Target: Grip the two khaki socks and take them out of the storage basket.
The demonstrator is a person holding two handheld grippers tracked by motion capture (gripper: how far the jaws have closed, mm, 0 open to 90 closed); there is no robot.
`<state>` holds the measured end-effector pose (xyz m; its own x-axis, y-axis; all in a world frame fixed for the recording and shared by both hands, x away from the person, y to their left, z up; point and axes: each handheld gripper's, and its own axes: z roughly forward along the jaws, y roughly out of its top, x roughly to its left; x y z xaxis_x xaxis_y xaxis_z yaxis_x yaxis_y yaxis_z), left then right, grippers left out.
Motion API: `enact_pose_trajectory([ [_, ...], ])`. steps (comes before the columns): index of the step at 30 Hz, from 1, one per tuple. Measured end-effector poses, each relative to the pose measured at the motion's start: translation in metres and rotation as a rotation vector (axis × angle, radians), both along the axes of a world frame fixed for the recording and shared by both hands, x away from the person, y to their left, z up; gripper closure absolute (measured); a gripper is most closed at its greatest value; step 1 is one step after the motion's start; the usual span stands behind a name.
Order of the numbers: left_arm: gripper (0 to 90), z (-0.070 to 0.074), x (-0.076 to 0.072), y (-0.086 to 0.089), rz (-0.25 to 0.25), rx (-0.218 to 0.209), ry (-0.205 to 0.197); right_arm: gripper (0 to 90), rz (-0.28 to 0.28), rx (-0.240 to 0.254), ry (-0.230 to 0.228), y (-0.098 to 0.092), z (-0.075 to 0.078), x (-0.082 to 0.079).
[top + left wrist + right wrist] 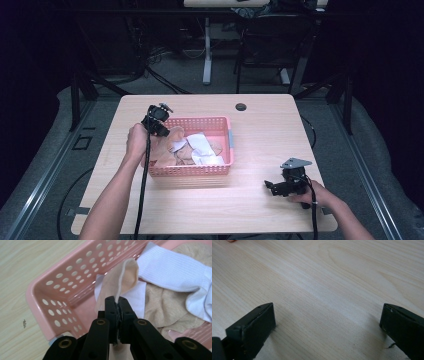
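- Dark floor with cables and table legs surrounds your pale wooden table [260, 125], which bears a pink perforated basket [220, 170] left of centre.
- Your left gripper [161, 125] hangs over the basket's left end, your left hand [136, 142] just outside its wall.
- Its jaws are pressed tight together on a beige sock [120, 282]; in the left gripper view the cloth stands up out of the pads as a folded flap, near the basket's perforated wall [72, 272].
- Under that sock lie a white ribbed sock [172, 272], more beige cloth [165, 307] and a flat white piece [137, 295], all inside the basket.
- Your right gripper [272, 187] rests low at the table's near right, well apart from the basket, your right hand [312, 194] behind it.
- Its jaws stand wide, with bare wood between them in the right gripper view.
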<state>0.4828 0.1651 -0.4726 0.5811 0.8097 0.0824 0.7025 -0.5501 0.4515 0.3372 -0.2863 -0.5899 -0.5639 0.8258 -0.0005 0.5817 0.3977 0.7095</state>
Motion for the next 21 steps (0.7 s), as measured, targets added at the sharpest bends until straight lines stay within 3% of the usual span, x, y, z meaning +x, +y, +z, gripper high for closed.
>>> enact_pose_trajectory([
  [8, 87.7, 0.022, -0.008, 0.007, 0.011, -0.018, -0.070, 0.0, 0.000, -0.002, 0.004, 0.000, 0.000, 0.000],
  [13, 87.8, 0.036, -0.011, 0.012, 0.017, -0.052, -0.092, 0.0, -0.001, -0.001, 0.001, 0.000, 0.000, 0.000],
  [21, 87.7, 0.052, -0.015, 0.015, 0.011, -0.071, -0.112, 0.0, -0.001, -0.001, 0.003, 0.000, 0.000, 0.000],
])
